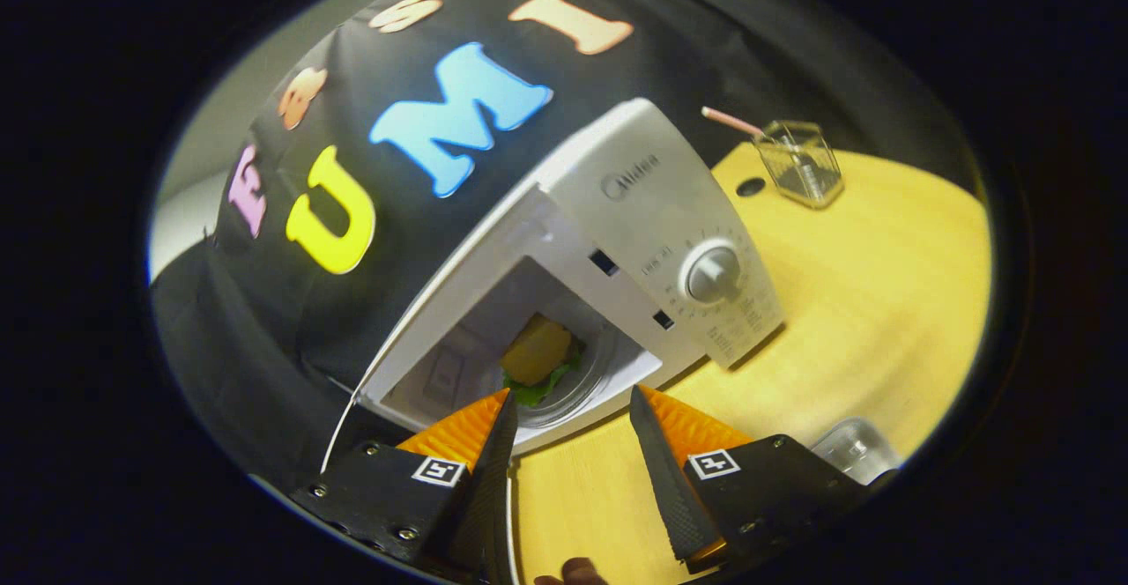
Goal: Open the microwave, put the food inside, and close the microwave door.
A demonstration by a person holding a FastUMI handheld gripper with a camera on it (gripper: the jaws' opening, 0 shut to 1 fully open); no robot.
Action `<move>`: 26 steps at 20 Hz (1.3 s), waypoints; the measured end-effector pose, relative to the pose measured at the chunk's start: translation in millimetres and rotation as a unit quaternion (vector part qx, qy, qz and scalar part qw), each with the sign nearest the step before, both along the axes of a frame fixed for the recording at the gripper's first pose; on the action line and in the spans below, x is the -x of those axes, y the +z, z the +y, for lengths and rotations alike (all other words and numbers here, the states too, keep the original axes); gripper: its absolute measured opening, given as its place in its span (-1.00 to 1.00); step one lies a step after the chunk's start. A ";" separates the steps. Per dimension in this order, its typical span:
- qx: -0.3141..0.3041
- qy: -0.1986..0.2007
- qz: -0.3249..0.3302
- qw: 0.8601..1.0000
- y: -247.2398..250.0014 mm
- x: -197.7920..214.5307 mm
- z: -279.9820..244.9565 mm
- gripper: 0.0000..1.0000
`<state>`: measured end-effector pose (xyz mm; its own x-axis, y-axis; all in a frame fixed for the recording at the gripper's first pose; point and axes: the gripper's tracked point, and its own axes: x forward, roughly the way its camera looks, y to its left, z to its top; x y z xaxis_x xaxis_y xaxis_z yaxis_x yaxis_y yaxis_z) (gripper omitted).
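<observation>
Your gripper (571, 409): fingers spread apart, nothing between them, tips just short of the microwave's open mouth. Past the gap between them you see bare desk and the lip of the cavity.

Item, food (538, 351): a yellowish bun-like piece on green leaves, sitting inside the microwave cavity on the round glass turntable (589, 384), just ahead of your fingers and slightly nearer the left one.

Item, microwave (564, 215): white, standing on the desk, seen tilted. Cavity open toward you. The door itself you cannot make out clearly; a thin pale edge runs down beside the left finger, and whether that is the door is unclear.

Item, control panel (679, 241): on the right of the cavity, bearing one round grey knob (712, 274) with markings around it. Two small dark latch slots sit between cavity and panel.

Item, desk (864, 303): yellow wood, carrying the microwave, with a small dark round hole near its far edge.

Item, clear container (800, 162): beyond the microwave on the far right of the desk, with a pinkish stick leaning out of it.

Item, clear plastic object (855, 446): just beside your right finger, partly hidden.
</observation>
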<state>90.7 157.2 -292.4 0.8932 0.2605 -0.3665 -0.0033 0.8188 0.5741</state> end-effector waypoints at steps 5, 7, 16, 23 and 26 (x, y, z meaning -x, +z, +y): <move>0.122 0.062 -0.101 0.985 70.6 56.4 4.7 0.54; 0.156 0.072 -0.136 0.976 95.7 78.8 11.8 0.44; 0.244 0.107 -0.219 0.939 138.0 161.9 60.7 -0.85; 0.229 0.220 -0.220 0.923 119.9 210.4 153.7 -0.99; 0.220 0.277 -0.226 0.908 112.5 237.0 196.0 -0.99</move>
